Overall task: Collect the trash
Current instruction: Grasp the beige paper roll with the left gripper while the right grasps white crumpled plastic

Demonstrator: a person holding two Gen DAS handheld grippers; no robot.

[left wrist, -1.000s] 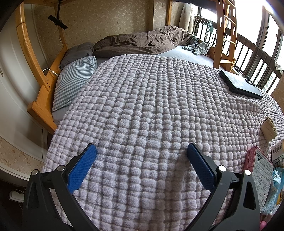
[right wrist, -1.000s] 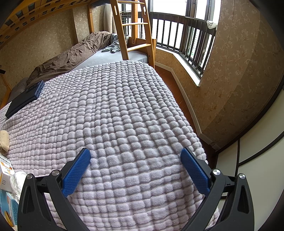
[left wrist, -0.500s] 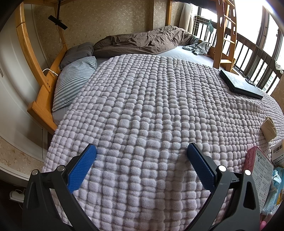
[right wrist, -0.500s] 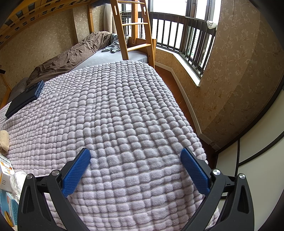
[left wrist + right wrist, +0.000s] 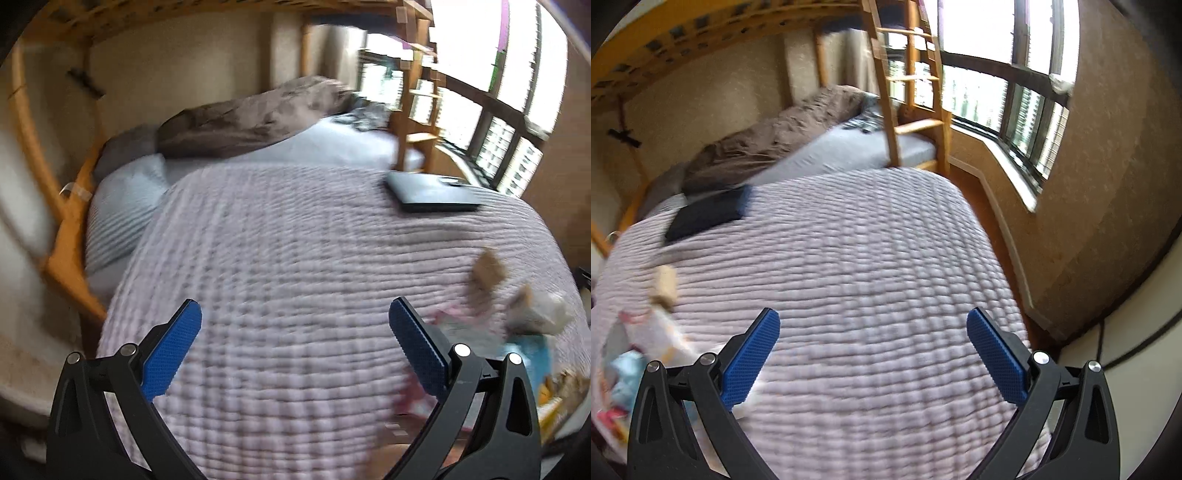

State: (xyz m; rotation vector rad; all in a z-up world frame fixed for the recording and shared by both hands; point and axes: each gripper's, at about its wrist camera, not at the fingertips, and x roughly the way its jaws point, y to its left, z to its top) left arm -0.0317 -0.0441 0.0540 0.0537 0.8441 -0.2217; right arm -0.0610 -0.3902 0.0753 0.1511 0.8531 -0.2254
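Hovering above the lilac blanket [image 5: 280, 243], the left gripper [image 5: 294, 322] has its blue-padded fingers [image 5: 170, 350] spread wide, nothing between them. The right gripper [image 5: 873, 331] hangs the same way over the same blanket [image 5: 857, 243], spread wide and holding nothing.

The trash lies in a loose heap on the near part of the blanket, to the right of the left gripper and to the left of the right one. Both views are smeared, so the pieces are hard to name: a tan scrap [image 5: 487, 271] sits farthest up the bed, with a crumpled whitish wad [image 5: 543, 314] near it, a pink-and-white wrapper [image 5: 461, 321] just beside the left gripper's right finger, and something light blue [image 5: 528, 350] below that. From the right wrist the tan scrap [image 5: 665, 282] and the light-blue bit [image 5: 626, 373] show at the far left.

Farther up, a flat dark case [image 5: 432, 192] rests on the blanket, well apart from the heap. Beyond it are a brown quilt [image 5: 251, 118], a striped pillow [image 5: 122, 206], a wooden ladder [image 5: 905, 85] and a window [image 5: 1001, 92].
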